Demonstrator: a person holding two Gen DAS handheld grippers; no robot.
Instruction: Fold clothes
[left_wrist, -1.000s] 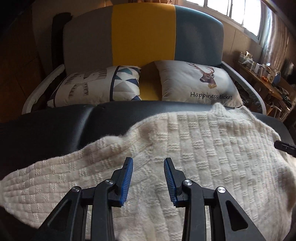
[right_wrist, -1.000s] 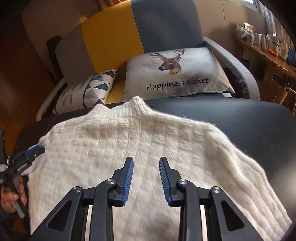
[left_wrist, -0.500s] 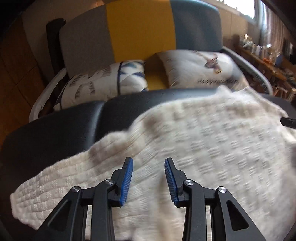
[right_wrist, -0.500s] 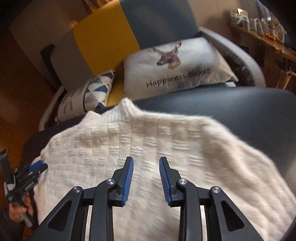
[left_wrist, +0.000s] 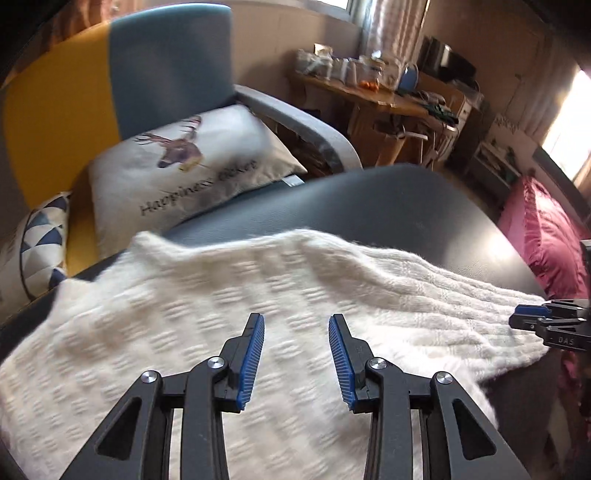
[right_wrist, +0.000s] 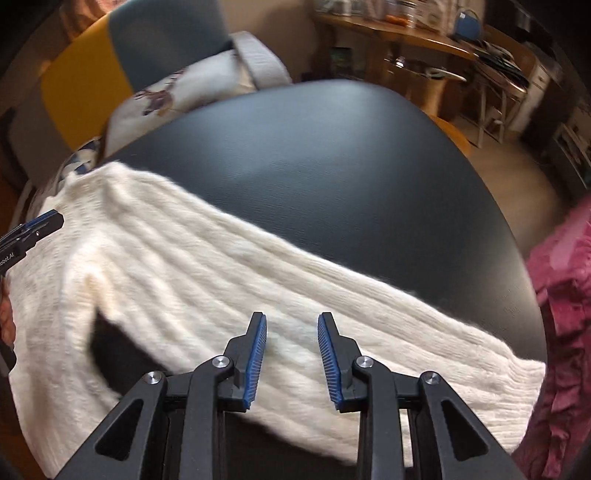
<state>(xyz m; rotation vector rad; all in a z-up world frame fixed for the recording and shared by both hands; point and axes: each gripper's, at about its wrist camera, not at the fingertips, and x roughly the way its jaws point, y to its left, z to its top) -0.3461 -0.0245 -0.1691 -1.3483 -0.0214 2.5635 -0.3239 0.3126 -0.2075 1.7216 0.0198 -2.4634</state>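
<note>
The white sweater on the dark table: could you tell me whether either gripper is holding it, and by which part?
Nothing is held. The left gripper and the right gripper are both open above the sweater, jaws apart with no knit between them.

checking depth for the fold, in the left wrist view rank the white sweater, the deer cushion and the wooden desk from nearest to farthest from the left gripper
1. White sweater: right under the open left gripper, spread on the dark table.
2. Deer cushion: beyond the table's far edge, upper left, on the sofa.
3. Wooden desk: farthest, upper right, cluttered with small items.
</note>
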